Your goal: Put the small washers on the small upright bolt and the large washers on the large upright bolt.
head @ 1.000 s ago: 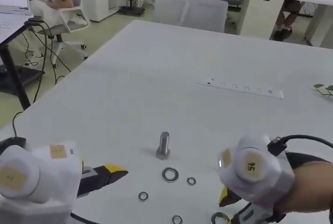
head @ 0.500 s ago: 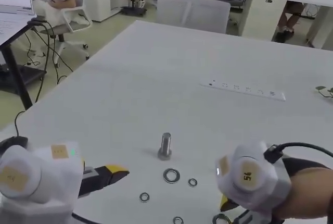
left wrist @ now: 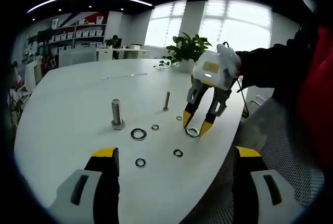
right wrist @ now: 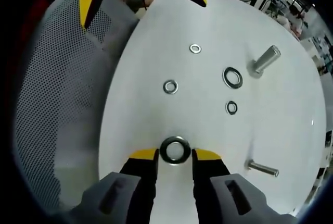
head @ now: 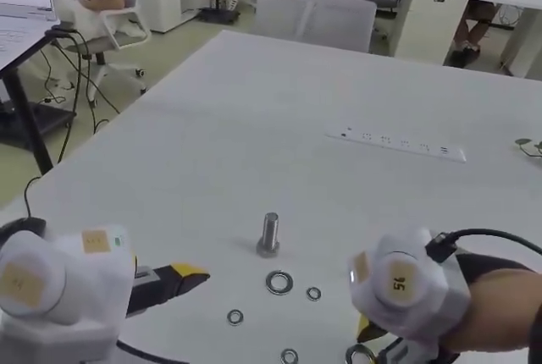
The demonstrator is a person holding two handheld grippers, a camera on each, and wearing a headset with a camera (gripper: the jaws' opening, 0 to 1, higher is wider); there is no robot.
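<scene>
A white table [head: 254, 118] was inspected. A large upright bolt [head: 268, 235] was found standing on its head near the front edge. A large washer [head: 279, 282] was recorded lying flat just in front of it, with a small washer [head: 313, 294] beside that. A second small washer [head: 235, 317] and a third small washer [head: 289, 355] were noted nearer the edge. A second large washer [right wrist: 175, 139] was logged close to the edge. A small upright bolt [left wrist: 166, 100] was seen apart from the large one. A white power strip [head: 396, 145] was recorded well behind.
</scene>
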